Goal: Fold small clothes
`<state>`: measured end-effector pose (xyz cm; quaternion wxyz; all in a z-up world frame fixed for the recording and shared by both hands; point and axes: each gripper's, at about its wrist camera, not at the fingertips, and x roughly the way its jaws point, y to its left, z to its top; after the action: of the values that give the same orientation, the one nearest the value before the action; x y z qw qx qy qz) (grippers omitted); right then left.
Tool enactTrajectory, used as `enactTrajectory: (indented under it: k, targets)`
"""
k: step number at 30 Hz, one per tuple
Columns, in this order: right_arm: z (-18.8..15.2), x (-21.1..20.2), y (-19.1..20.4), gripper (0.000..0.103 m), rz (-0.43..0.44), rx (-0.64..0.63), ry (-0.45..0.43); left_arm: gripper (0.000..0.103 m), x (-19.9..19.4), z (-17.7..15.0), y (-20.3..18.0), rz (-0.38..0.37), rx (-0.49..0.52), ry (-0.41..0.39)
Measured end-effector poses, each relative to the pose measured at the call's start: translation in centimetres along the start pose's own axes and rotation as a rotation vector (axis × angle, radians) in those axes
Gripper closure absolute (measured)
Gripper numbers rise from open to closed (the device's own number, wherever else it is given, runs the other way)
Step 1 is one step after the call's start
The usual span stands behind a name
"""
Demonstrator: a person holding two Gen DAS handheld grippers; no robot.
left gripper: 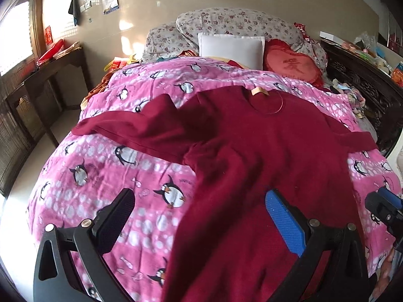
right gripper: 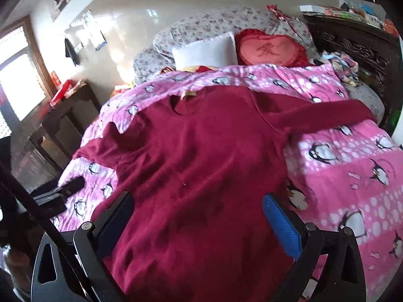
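A dark red long-sleeved shirt [left gripper: 252, 151] lies spread face up on a pink penguin quilt [left gripper: 113, 176], collar away from me, both sleeves stretched out sideways. It also shows in the right wrist view [right gripper: 196, 163]. My left gripper [left gripper: 199, 201] is open, hovering over the shirt's lower left edge, black finger over the quilt, blue finger over the cloth. My right gripper [right gripper: 196, 206] is open over the shirt's lower body, fingers wide to either side. The right gripper also shows at the right edge of the left wrist view [left gripper: 382, 203]. Neither holds anything.
The quilt [right gripper: 352, 176] covers a bed with a white pillow [left gripper: 230, 47], a red heart cushion [left gripper: 292, 65] and floral bedding [left gripper: 239, 22] at its head. A dark wooden table [left gripper: 42, 85] stands to the left. A dark carved headboard [left gripper: 360, 85] with clutter runs along the right.
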<state>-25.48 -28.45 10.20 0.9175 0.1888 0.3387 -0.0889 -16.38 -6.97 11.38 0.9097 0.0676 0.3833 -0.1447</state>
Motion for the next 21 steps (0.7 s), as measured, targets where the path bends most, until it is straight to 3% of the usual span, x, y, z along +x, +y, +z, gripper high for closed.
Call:
enactTrajectory:
  k: [11,21]
  targets:
    - [0.2,2.5,0.3,0.000,-0.102,-0.062,0.006,0.000,2.6,-0.5,-1.5,-0.015,0.003,0.046]
    - [1.6,4.7,1.0,0.000,-0.089,-0.109,0.039,0.000,3.7,0.1,-2.1,-0.007,0.016,0.045]
